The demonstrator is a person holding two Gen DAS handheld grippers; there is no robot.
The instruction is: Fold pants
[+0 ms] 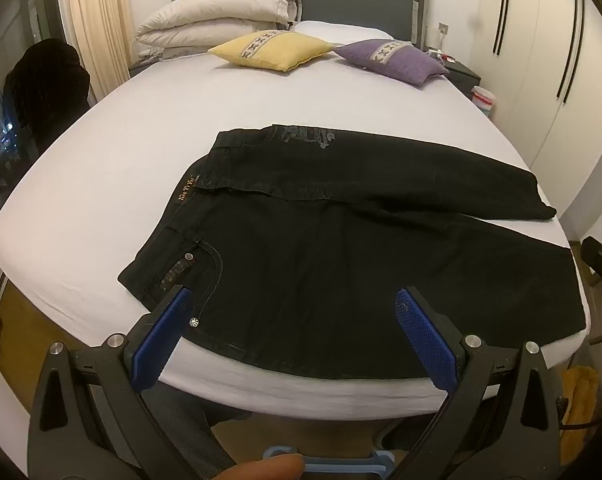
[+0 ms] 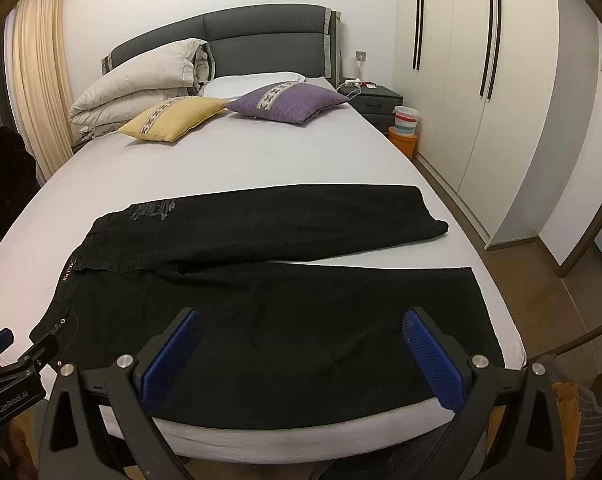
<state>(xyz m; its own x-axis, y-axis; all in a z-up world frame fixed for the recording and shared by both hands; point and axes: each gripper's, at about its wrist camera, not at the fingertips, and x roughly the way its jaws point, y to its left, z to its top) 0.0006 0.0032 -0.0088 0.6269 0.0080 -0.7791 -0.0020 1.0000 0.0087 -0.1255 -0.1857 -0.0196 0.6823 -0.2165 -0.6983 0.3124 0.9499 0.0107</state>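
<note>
Black pants (image 1: 341,248) lie spread flat across the near end of a bed (image 1: 101,184) covered in a white sheet. The waistband is on the left, with a pocket and rivets showing at the near left corner, and the two legs run off to the right, parted by a thin wedge of sheet. The far leg ends short of the bed's right edge; the near leg reaches almost to it.

The left gripper (image 1: 293,336) hangs over the near edge of the bed, tilted down, its blue fingers (image 1: 161,344) wide apart with nothing clamped. In its view the pocket corner sits just at the left finger's tip and the hip and upper thigh of the near leg fill the gap between the fingers. Whether a tip touches the cloth cannot be told.

The right gripper (image 2: 301,348) is also tilted down, fingers (image 2: 433,364) spread wide and empty. Between them lies the lower part of the near leg (image 2: 301,312), with its hem off to the right of the right finger. In this view the left gripper's tip shows at the far left edge, beside the waistband.

At the far end of the bed are a yellow cushion (image 1: 273,50), a purple cushion (image 1: 393,60) and a folded duvet (image 1: 217,12) against the headboard.
</note>
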